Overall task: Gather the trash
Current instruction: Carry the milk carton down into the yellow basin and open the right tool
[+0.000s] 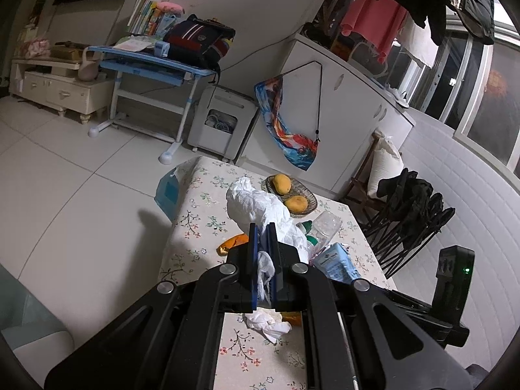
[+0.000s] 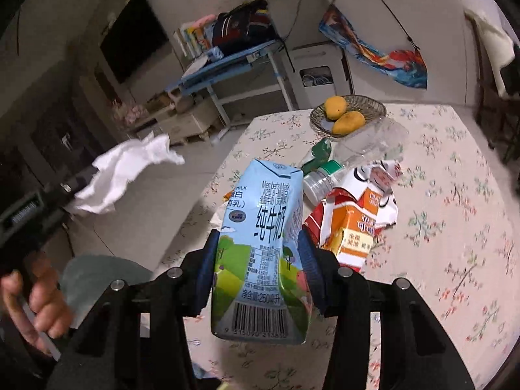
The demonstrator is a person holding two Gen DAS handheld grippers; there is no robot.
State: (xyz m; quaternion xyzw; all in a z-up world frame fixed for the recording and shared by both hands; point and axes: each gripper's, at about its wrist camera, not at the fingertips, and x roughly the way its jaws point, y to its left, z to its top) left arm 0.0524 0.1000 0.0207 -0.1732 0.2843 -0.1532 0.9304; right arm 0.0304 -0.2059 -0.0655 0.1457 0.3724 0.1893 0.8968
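Observation:
My left gripper (image 1: 261,229) is shut on a thin white plastic bag (image 1: 256,203), which billows up over the floral table (image 1: 195,214). My right gripper (image 2: 260,260) is shut on a light blue milk carton (image 2: 261,227), its pads pressing the carton's sides above the table. In the right wrist view the white bag (image 2: 130,172) hangs off the table's left side. On the cloth lie a clear plastic bottle (image 2: 344,159), a crushed orange and red carton (image 2: 354,224), a crumpled tissue (image 1: 268,323) and an orange peel (image 1: 232,243).
A woven basket (image 2: 373,105) with two mangoes (image 2: 341,113) stands at the table's far end. A person's hand (image 2: 35,299) grips the left tool. A blue desk (image 1: 146,61), white cabinets (image 1: 341,104) and a folded black rack (image 1: 409,214) surround the table.

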